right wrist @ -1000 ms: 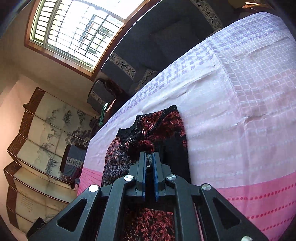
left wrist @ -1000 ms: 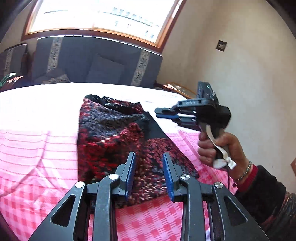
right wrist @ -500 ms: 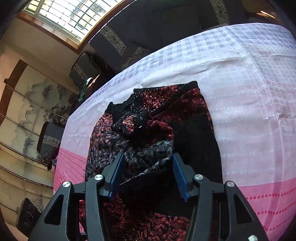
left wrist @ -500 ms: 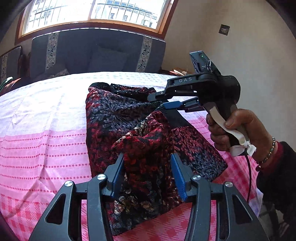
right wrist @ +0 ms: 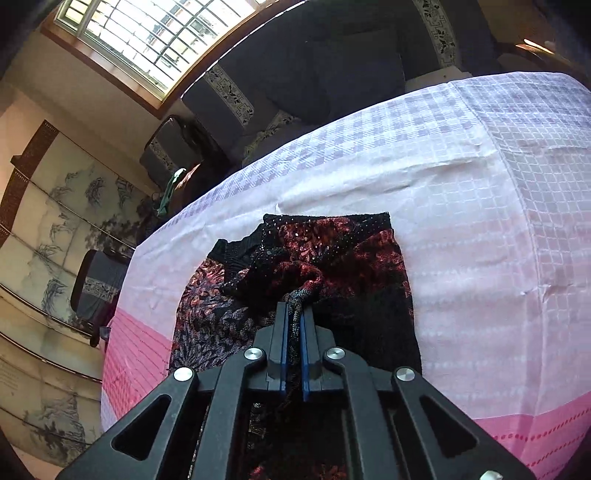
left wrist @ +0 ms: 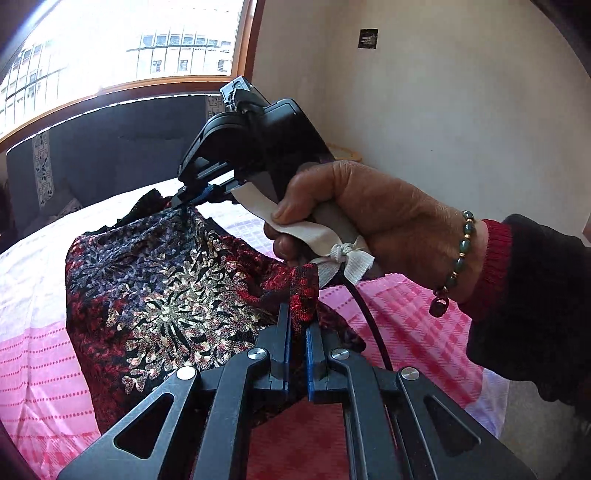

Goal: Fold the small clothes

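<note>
garment's [right wrist: 332, 258] near hem hidden behind fingers [right wrist: 282, 343]

I note a pink and white checked cloth [right wrist: 480, 206] covering the counter. Beyond the counter's far edge stands a dark blue sofa [right wrist: 325, 62] with patterned trim strips, and a cushion [right wrist: 269, 129] rests at its base. A barred window [right wrist: 147, 33] in a wooden frame sits above the sofa. A folding screen [right wrist: 55, 236] painted with ink trees lines the left wall. A small dark plate [left wrist: 368, 38] is fixed high on the plain right wall.
</note>
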Demonstrator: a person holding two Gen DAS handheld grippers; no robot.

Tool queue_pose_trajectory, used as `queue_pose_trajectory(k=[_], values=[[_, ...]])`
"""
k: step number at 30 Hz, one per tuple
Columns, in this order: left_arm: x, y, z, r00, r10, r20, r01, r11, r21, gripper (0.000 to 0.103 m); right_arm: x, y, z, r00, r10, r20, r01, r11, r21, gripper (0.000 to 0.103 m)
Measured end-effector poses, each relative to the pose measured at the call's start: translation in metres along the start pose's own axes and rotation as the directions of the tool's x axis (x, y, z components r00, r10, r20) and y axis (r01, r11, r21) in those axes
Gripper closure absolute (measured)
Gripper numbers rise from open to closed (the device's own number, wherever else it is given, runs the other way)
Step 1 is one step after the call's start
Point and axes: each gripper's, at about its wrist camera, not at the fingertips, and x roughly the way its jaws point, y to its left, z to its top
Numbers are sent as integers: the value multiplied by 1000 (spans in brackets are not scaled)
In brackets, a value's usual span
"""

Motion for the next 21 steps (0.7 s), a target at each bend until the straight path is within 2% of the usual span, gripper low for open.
queue_pose_trajectory(k=[3,5,7,10,12,14,15,17,19,21], values=[[31,-5,-1,998,-12,-63,13,1000,17,97,-7,-8,9,1000,-7,14,7,1000,-6,98],[48,-3,-9,993,-16,-116,17,1000,6,97,0,-14,8,999,-32,-22,32,999,-12,98],[62,0,-16,980,-43,-192,42,999,-10,97,11,-22,2,996,-70,-54,68,997,-32,98],[60,10,-15,982,-89,-166,80,995,-60,90,19,-38,-6,997,-63,-54,63,998,-7,95],[57,18,-16,971,-150,-187,129,984,-122,80,18,-46,-6,999,-28,-41,30,999,34,93],[49,23,-17,962,-211,-176,181,969,-168,72,15,-51,-4,999,9,-49,-6,998,66,89],[41,25,-18,964,-213,-161,185,967,-175,62,13,-53,-2,998,25,-52,-21,997,76,88],[26,28,-17,972,-207,-111,184,965,-187,47,7,-50,4,999,16,-34,-14,998,58,75],[11,36,-16,977,-204,-55,189,962,-197,43,4,-45,12,1000,-2,-27,3,1000,30,72],[0,45,-15,986,-167,-20,160,968,-196,37,10,-38,21,998,-44,-40,44,999,6,66]])
